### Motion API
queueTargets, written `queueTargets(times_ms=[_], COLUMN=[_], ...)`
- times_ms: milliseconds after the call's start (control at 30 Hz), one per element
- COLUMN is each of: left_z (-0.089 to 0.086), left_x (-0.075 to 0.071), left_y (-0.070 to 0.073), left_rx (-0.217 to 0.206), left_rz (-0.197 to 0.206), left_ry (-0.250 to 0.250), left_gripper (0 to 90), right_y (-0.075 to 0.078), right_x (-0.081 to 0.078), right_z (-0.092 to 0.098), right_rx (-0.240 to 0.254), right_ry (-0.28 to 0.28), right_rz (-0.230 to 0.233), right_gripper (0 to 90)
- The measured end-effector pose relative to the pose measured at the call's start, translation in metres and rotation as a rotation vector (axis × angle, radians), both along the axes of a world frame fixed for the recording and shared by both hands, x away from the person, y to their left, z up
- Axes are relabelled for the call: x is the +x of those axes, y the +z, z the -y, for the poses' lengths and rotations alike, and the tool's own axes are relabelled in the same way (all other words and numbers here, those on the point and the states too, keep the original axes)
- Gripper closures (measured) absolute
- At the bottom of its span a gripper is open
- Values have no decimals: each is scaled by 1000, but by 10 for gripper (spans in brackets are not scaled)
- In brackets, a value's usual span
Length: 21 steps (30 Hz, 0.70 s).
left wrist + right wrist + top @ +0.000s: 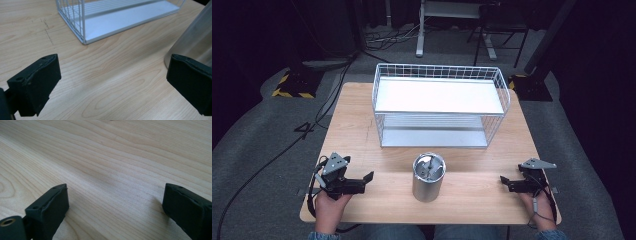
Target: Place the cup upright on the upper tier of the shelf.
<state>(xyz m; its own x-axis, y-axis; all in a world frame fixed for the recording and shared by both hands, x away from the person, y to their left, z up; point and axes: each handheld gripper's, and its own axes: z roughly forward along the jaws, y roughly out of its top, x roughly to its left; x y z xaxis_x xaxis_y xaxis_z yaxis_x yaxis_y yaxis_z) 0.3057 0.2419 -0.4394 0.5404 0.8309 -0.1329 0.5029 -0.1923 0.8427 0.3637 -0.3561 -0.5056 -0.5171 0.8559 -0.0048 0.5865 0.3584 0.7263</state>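
Canister (pixel 428 177) stands before the basket (pixel 440 107), between hand-held grippers.

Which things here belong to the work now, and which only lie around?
Work: steel can, nearest both grippers; left gripper and right gripper, both open.

Around: wire basket on the table; cables on the floor.

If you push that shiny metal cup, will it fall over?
Probably not easily: the metal cup stands upright on a flat base. A high push might tip it, being tall. Its smooth steel looks slippery, so it may slide.
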Motion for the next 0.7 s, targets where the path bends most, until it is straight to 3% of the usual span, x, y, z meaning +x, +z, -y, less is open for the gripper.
queueTargets(times_ms=[367,700], left_z=[10,40], left_x=[-8,-17], left_y=[15,34], left_rx=[-11,-21], left_rz=[20,42], left_ry=[-38,-87], left_gripper=[0,0], right_y=[0,0], right_x=[0,0], right_z=[0,0], right_rx=[1,1], right_ry=[0,3], right_rz=[0,2], right_gripper=[80,83])
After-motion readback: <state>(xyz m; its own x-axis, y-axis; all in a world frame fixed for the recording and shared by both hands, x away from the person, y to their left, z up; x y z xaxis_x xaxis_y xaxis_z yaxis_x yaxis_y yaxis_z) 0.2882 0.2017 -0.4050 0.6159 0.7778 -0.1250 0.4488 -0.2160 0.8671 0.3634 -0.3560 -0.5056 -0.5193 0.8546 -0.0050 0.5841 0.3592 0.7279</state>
